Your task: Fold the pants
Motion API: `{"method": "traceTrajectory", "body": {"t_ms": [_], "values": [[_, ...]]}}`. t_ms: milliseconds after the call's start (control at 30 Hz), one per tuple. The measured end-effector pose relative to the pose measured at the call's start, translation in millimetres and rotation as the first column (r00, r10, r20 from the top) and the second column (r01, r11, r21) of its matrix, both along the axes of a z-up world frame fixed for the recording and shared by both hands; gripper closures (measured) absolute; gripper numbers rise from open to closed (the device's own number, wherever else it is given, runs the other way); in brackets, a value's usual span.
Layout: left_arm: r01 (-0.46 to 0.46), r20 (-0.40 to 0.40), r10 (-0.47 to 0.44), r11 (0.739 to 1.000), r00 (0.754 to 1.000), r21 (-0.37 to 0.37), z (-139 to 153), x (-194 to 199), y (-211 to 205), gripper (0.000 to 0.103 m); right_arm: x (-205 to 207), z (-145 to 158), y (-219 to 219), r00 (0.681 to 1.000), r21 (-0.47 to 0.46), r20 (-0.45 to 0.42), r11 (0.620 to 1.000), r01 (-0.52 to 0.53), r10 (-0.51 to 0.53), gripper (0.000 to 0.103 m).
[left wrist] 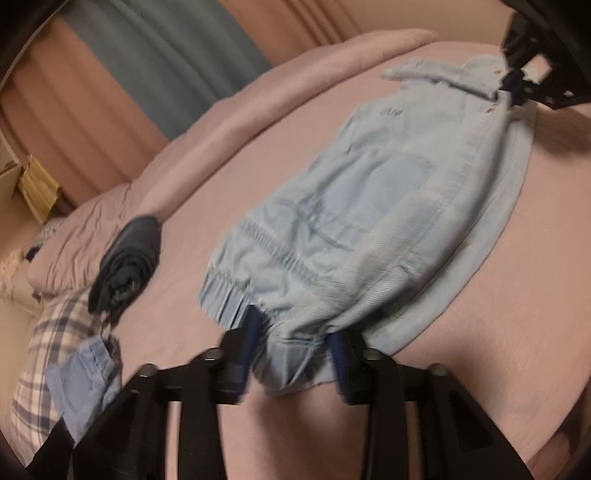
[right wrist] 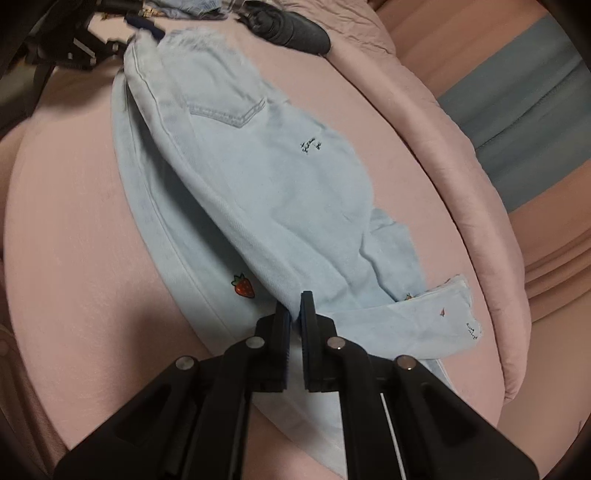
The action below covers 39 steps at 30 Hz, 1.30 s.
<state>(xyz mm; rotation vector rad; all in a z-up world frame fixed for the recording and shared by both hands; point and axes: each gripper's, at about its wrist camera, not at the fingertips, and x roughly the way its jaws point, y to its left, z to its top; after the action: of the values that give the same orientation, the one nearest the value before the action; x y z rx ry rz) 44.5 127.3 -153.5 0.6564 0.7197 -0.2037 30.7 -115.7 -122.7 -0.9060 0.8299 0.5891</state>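
Observation:
Light blue denim pants [left wrist: 388, 206] lie on a pink bed, folded lengthwise with one leg over the other. My left gripper [left wrist: 295, 347] has its blue pads either side of the bunched elastic waistband and holds it. My right gripper [right wrist: 295, 314] is shut on the edge of the upper leg near the hem, above a strawberry patch [right wrist: 243, 286]. The pants [right wrist: 258, 177] stretch between the two grippers. The right gripper shows at the far end in the left wrist view [left wrist: 517, 85], and the left gripper at the far end in the right wrist view [right wrist: 144, 29].
A rolled dark garment [left wrist: 129, 258] lies on the bed left of the pants, also in the right wrist view [right wrist: 288, 26]. A plaid cloth [left wrist: 48, 354] and a small blue garment [left wrist: 88, 373] lie at the left. A pink duvet ridge [right wrist: 461, 177] runs along the far side.

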Motion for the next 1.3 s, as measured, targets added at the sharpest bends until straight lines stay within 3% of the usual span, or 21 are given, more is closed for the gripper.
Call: {"method": "traceTrajectory", "body": {"t_ms": [33, 167, 200, 300, 367, 433, 533, 633, 733, 867, 967, 1000, 1067, 1100, 1133, 1167, 1200, 1233, 1300], "values": [[-0.022, -0.006, 0.022, 1.0, 1.0, -0.006, -1, 1, 3, 0.042, -1, -5, -1, 1.0, 0.0, -0.014, 1.0, 0.001, -0.001, 0.091], [-0.104, -0.038, 0.101, 0.99, 0.994, -0.096, 13, -12, 24, 0.022, -11, -28, -1, 0.999, -0.016, -0.036, 1.0, 0.02, -0.021, 0.088], [-0.139, -0.037, 0.136, 0.984, 0.99, -0.11, 19, -17, 33, 0.021, -10, -26, -5, 0.998, 0.01, -0.047, 0.999, 0.047, -0.047, 0.083], [-0.214, -0.05, 0.209, 0.959, 0.977, -0.187, 37, -36, 42, 0.021, -2, -7, -27, 0.98, 0.127, -0.125, 0.977, 0.172, -0.156, 0.05], [-0.238, -0.067, 0.228, 0.924, 0.971, -0.299, 54, -37, 43, 0.021, 4, 9, -51, 0.957, 0.235, -0.184, 0.935, 0.265, -0.225, 0.049], [-0.232, -0.08, 0.218, 0.893, 0.973, -0.386, 64, -30, 30, 0.021, 17, 30, -83, 0.917, 0.372, -0.261, 0.846, 0.383, -0.3, 0.049], [-0.175, -0.153, 0.112, 0.849, 0.982, -0.498, 66, -3, -14, 0.021, 45, 52, -122, 0.843, 0.477, -0.303, 0.695, 0.537, -0.444, 0.046], [-0.107, -0.234, -0.045, 0.793, 0.971, -0.6, 56, 30, -79, 0.021, 81, 57, -141, 0.736, 0.447, -0.34, 0.588, 0.675, -0.586, 0.042], [-0.02, -0.249, -0.176, 0.779, 0.952, -0.627, 48, 51, -141, 0.021, 144, 48, -152, 0.618, 0.392, -0.41, 0.482, 0.784, -0.671, 0.042], [0.011, -0.291, -0.259, 0.764, 0.921, -0.645, 32, 81, -207, 0.021, 213, 29, -145, 0.537, 0.323, -0.466, 0.43, 0.843, -0.703, 0.044], [0.015, -0.324, -0.277, 0.78, 0.905, -0.625, 20, 96, -232, 0.021, 260, 8, -128, 0.507, 0.224, -0.43, 0.455, 0.862, -0.747, 0.044], [0.026, -0.329, -0.281, 0.793, 0.901, -0.608, 16, 100, -239, 0.026, 271, 1, -124, 0.495, 0.192, -0.425, 0.46, 0.867, -0.757, 0.044], [0.036, -0.34, -0.285, 0.81, 0.896, -0.585, 10, 101, -251, 0.046, 291, -18, -118, 0.465, 0.118, -0.417, 0.461, 0.88, -0.781, 0.045], [0.045, -0.345, -0.297, 0.811, 0.89, -0.583, 7, 102, -255, 0.062, 299, -26, -117, 0.453, 0.083, -0.412, 0.463, 0.883, -0.791, 0.049], [0.053, -0.341, -0.305, 0.809, 0.889, -0.585, 6, 100, -257, 0.079, 303, -35, -115, 0.446, 0.053, -0.4, 0.466, 0.883, -0.801, 0.06], [0.06, -0.344, -0.319, 0.804, 0.883, -0.591, 4, 98, -260, 0.087, 305, -39, -113, 0.457, 0.05, -0.381, 0.476, 0.878, -0.803, 0.07], [0.058, -0.351, -0.322, 0.803, 0.879, -0.593, 3, 98, -262, 0.095, 306, -38, -111, 0.478, 0.072, -0.367, 0.488, 0.87, -0.798, 0.099], [0.059, -0.348, -0.318, 0.807, 0.882, -0.588, 2, 95, -263, 0.095, 305, -34, -113, 0.49, 0.098, -0.359, 0.49, 0.866, -0.794, 0.099], [0.074, -0.329, -0.32, 0.808, 0.889, -0.585, 6, 90, -265, 0.098, 298, -23, -123, 0.486, 0.17, -0.392, 0.458, 0.873, -0.781, 0.1]]}}
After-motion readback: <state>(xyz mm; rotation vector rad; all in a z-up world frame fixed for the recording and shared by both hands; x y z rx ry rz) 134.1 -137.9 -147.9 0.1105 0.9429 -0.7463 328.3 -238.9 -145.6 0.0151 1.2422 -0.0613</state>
